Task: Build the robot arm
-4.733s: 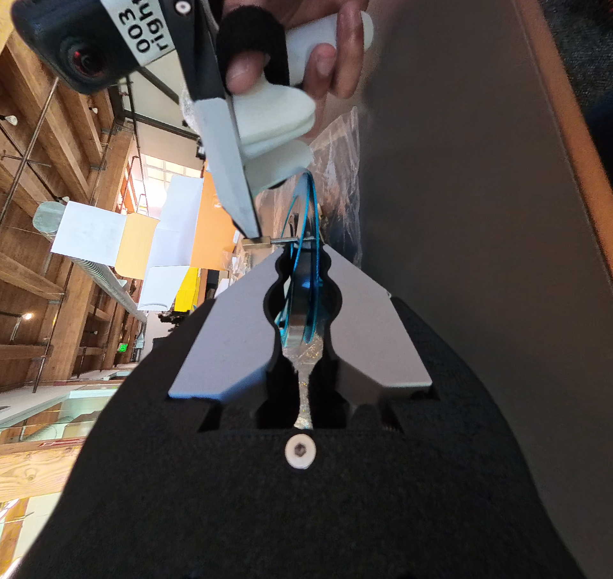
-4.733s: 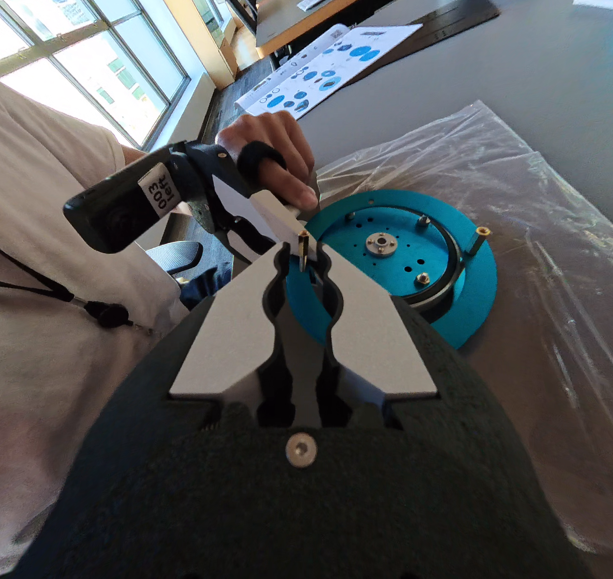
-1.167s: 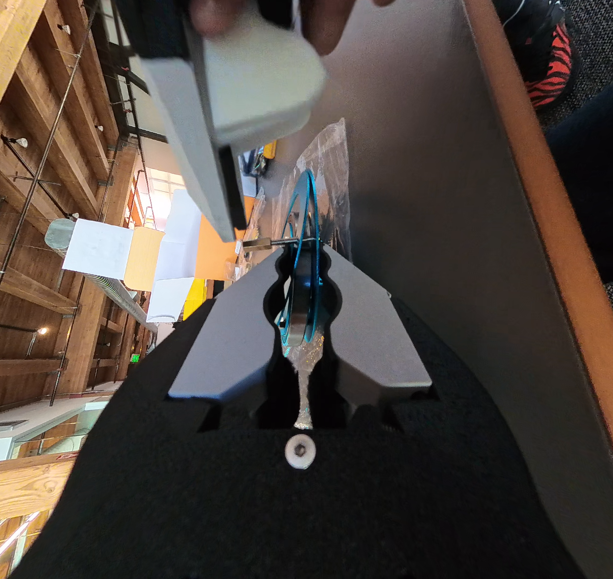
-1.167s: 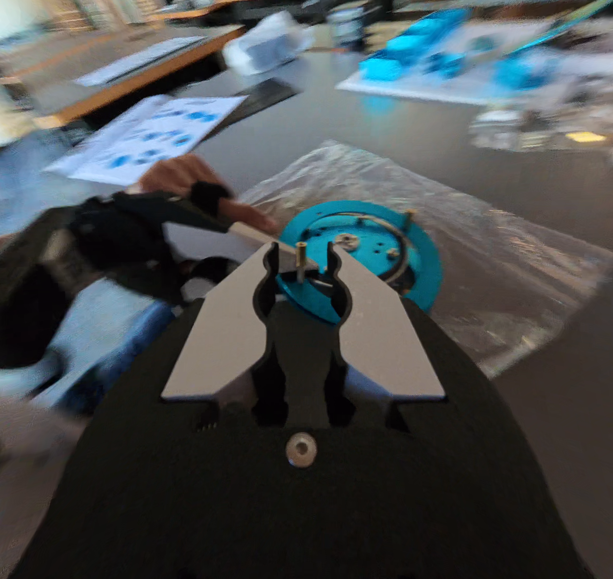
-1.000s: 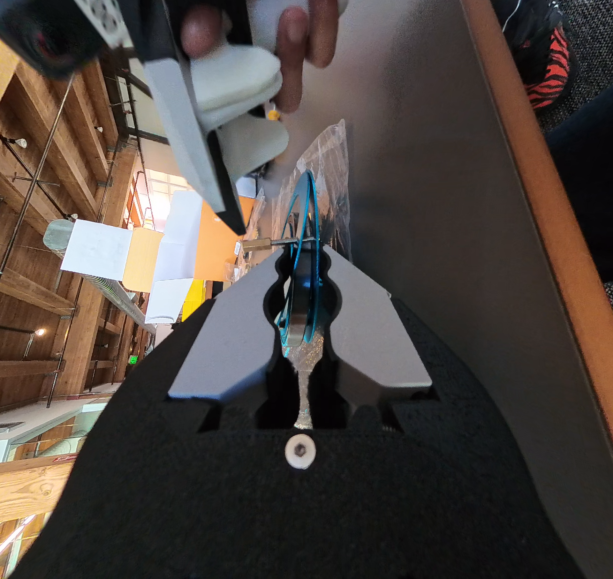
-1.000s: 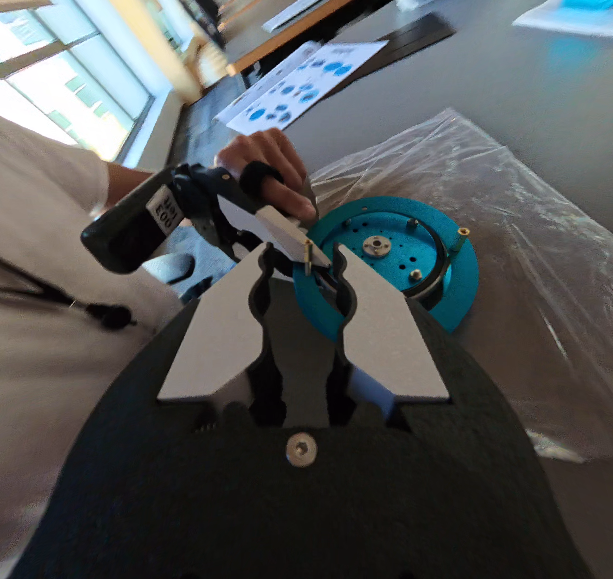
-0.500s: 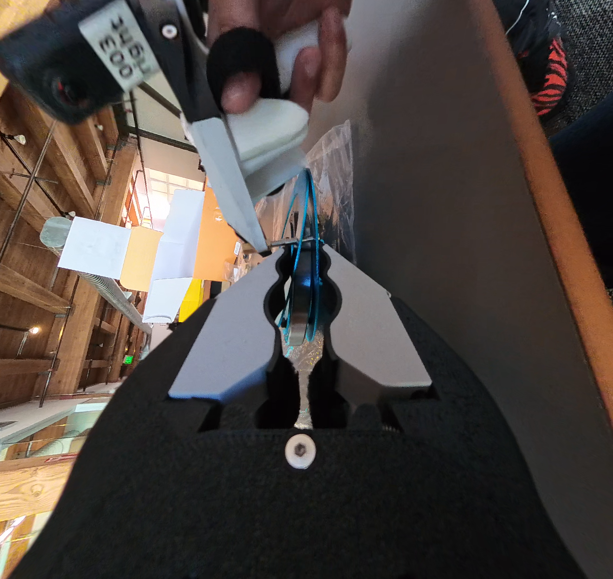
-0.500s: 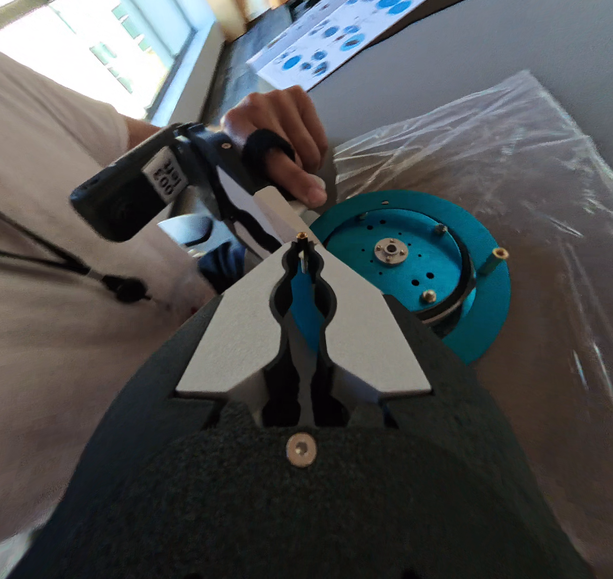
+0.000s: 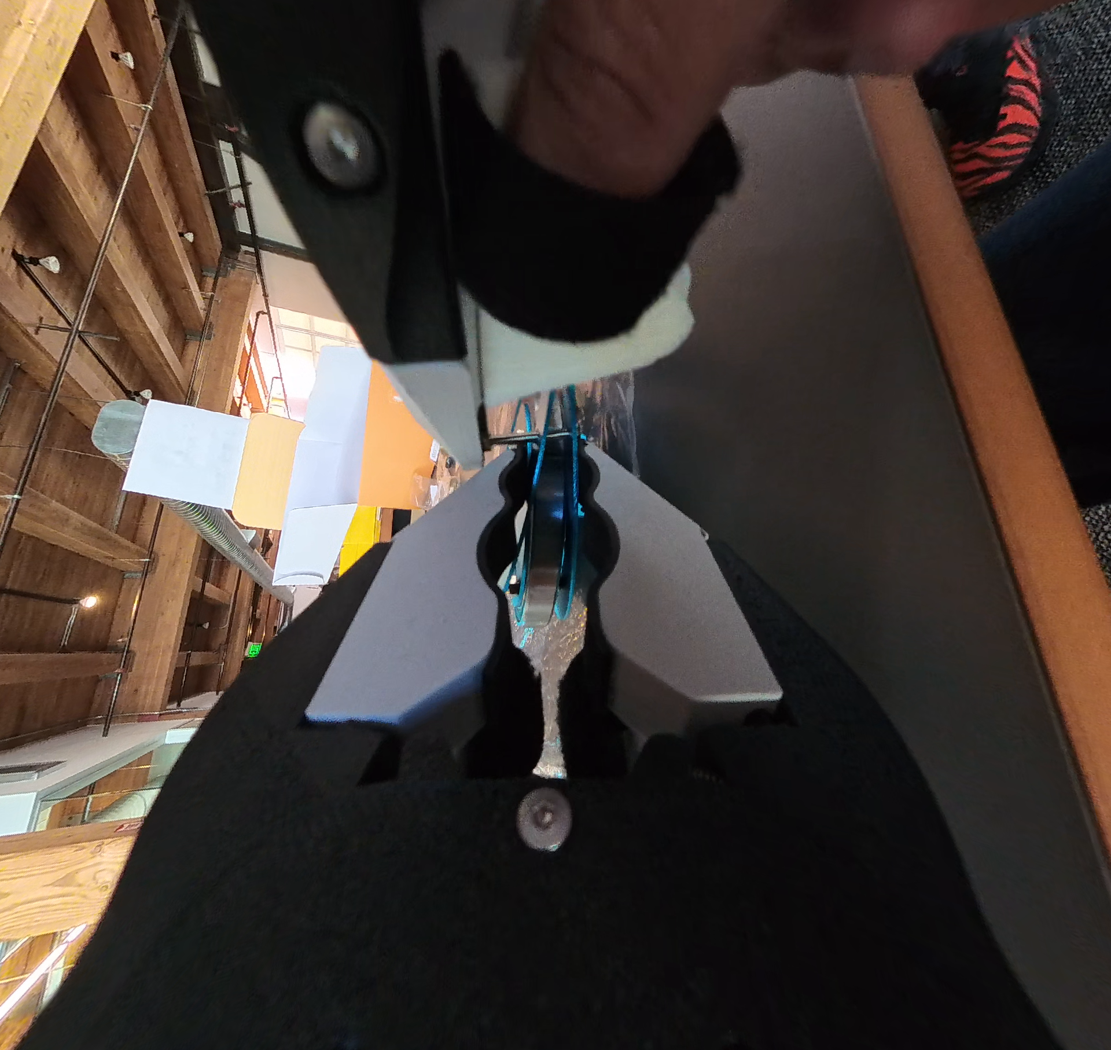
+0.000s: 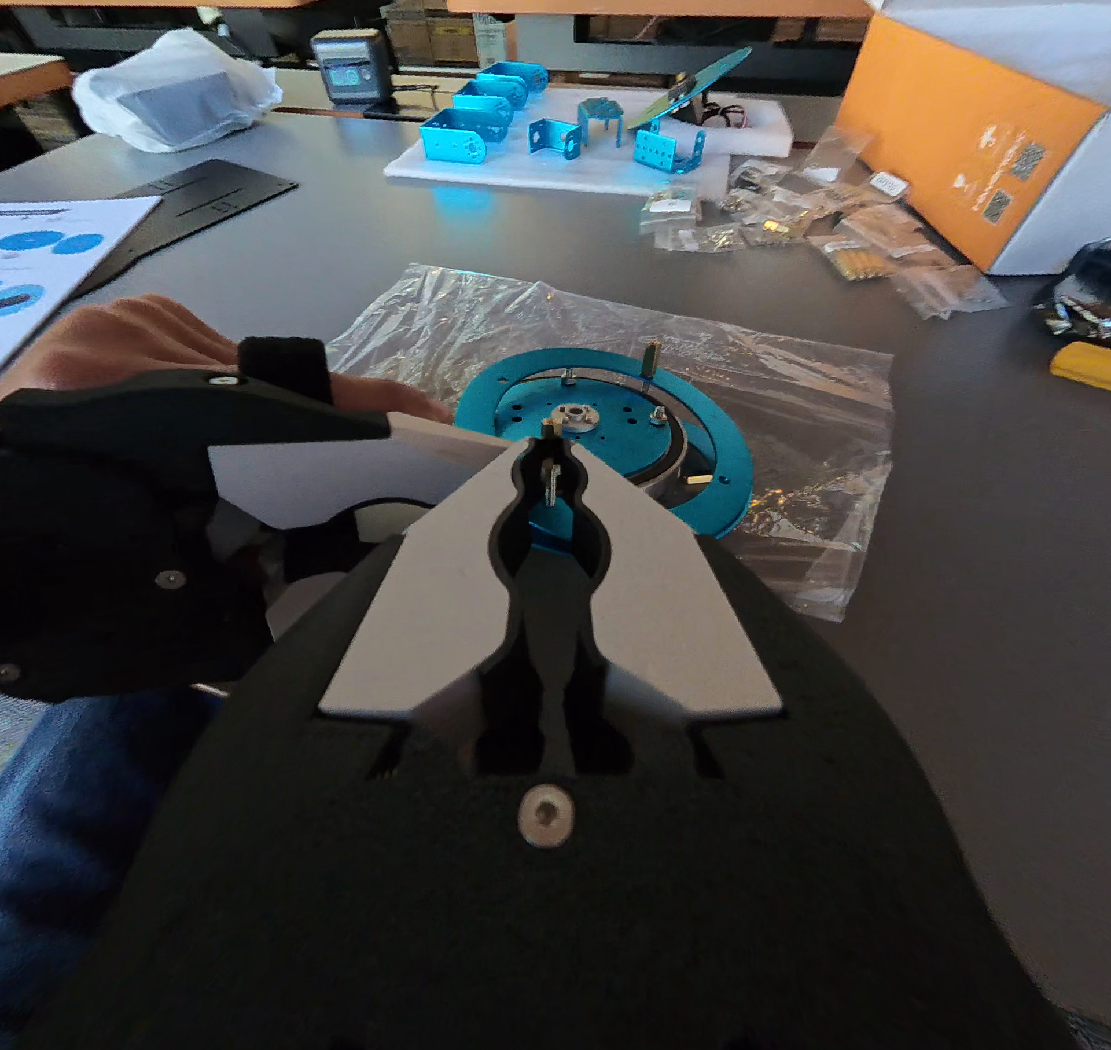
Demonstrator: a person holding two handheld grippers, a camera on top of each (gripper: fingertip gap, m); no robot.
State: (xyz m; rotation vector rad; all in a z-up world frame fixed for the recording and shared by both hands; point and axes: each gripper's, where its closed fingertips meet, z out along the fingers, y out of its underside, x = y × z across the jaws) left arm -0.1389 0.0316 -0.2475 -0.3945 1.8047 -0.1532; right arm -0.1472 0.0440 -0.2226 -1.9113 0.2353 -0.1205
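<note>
A blue round disc assembly [image 10: 718,483] lies on a clear plastic bag [image 10: 799,420] on the dark table. My left gripper [image 9: 550,456] is shut on the disc's near edge [image 9: 544,540], seen edge-on between its fingers. It also shows at the left of the right wrist view [image 10: 433,441], held by a hand. My right gripper [image 10: 548,444] is shut on a small brass standoff [image 10: 549,474] standing on the disc's rim beside the left gripper's tips. In the left wrist view the right gripper [image 9: 475,447] fills the top, very close. Another standoff [image 10: 651,359] stands at the disc's far side.
A white foam tray [image 10: 745,137] with several blue brackets sits at the back. Bags of small hardware [image 10: 811,221] and an orange and white box [image 10: 962,137] are back right. A printed sheet [image 10: 48,245] and a black plate [image 10: 198,197] lie left. The table's wooden edge [image 9: 992,420] is close. Less than 4 cm separates the two grippers' tips.
My right gripper was open above the disc a second ago, then shut on the standoff and swung round it. It now sits much closer to the left camera. The left gripper kept hold.
</note>
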